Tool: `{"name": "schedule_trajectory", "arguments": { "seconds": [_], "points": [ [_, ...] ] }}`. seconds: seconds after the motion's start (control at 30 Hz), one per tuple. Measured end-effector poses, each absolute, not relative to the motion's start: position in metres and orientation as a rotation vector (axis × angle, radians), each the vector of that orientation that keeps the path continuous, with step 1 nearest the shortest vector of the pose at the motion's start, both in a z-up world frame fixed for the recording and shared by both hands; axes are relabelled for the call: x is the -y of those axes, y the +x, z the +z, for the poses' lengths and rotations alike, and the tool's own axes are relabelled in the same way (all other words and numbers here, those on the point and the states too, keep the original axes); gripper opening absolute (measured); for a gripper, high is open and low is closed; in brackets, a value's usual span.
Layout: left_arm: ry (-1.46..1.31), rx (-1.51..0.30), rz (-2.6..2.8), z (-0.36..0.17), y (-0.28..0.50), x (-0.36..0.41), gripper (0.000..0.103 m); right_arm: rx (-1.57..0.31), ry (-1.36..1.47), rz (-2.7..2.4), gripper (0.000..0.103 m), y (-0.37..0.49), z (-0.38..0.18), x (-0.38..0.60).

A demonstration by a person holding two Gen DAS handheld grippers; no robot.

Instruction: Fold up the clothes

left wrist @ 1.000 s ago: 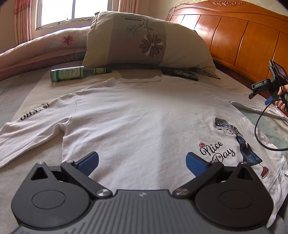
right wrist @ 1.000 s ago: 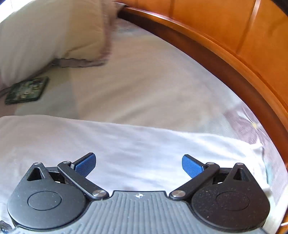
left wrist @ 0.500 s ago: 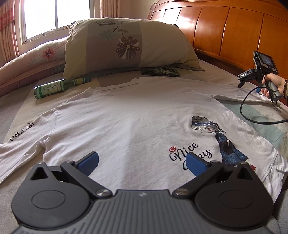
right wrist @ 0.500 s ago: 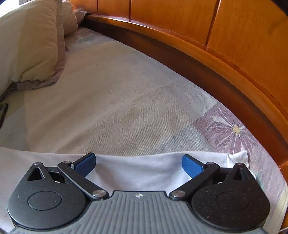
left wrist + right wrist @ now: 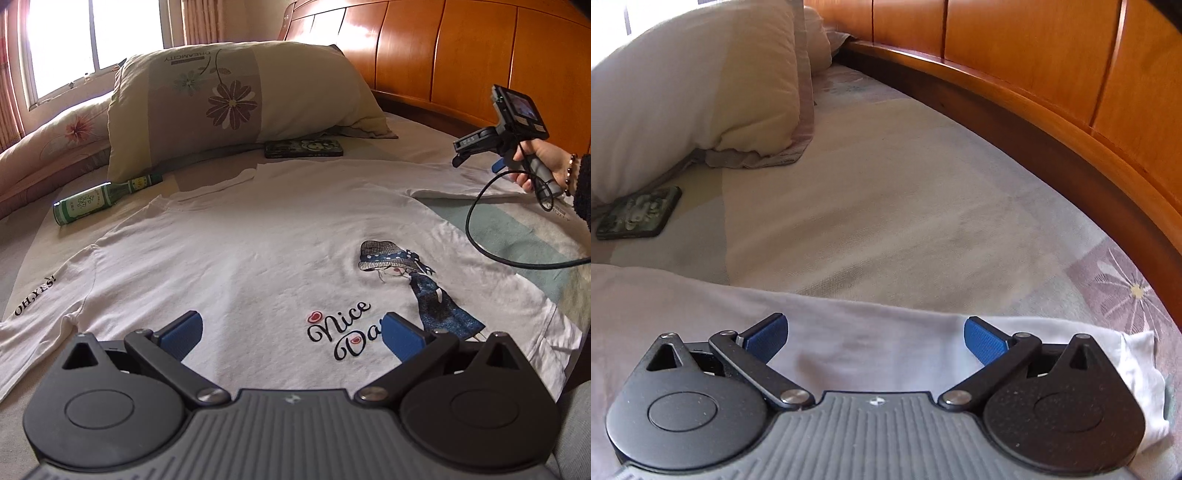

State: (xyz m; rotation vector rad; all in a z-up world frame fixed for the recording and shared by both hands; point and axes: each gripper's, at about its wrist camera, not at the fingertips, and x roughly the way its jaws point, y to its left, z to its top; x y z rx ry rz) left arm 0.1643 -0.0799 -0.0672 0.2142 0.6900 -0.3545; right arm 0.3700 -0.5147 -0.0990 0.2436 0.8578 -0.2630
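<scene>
Left wrist view, left to right: long-sleeved white shirt (image 5: 236, 254) flat and face-up on bed (image 5: 33, 236), left sleeve (image 5: 33, 314) trailing off lower left; green bottle (image 5: 99, 197) and pillow (image 5: 236, 99) beyond collar; dark flat case (image 5: 303, 148) at pillow base; left gripper (image 5: 291, 334) jaws wide, empty, low over hem near "Nice Day" print (image 5: 341, 330); far right, right gripper (image 5: 476, 155) held in hand (image 5: 535, 166) over right sleeve (image 5: 465, 182), cable trailing across fabric. Right wrist view: right gripper (image 5: 875, 338) jaws wide, empty, right sleeve (image 5: 886, 332) directly beneath, cuff (image 5: 1137, 354) at right. Step judged: sleeve pickup for first fold. To do well: pinch near cuff, both layers, lift low, carry across chest without dragging body; keep cable clear of fold. Only left view shows whole garment, bottle, print; only right view shows cuff edge and flower-patterned sheet by headboard (image 5: 1052, 62).
</scene>
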Motion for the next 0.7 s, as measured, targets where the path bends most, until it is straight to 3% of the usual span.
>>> {"name": "schedule_trajectory", "arguments": {
  "seconds": [0.23,0.4,0.5,0.7],
  "points": [
    [0.215,-0.720,-0.381,-0.072,0.168,0.097,0.102,-0.849,0.387,-0.346,0.103,0.302,-0.116,0.597],
    [0.210,-0.750,-0.369,-0.070,0.164,0.103,0.102,-0.837,0.346,-0.341,0.103,0.324,-0.123,0.605],
    [0.222,-0.748,-0.349,-0.067,0.157,0.099,0.102,-0.882,0.281,-0.391,0.103,0.328,-0.113,0.579],
    [0.213,-0.817,-0.259,-0.085,0.155,0.080,0.102,-0.863,0.146,0.037,0.103,0.282,-0.071,0.465]
  ]
}}
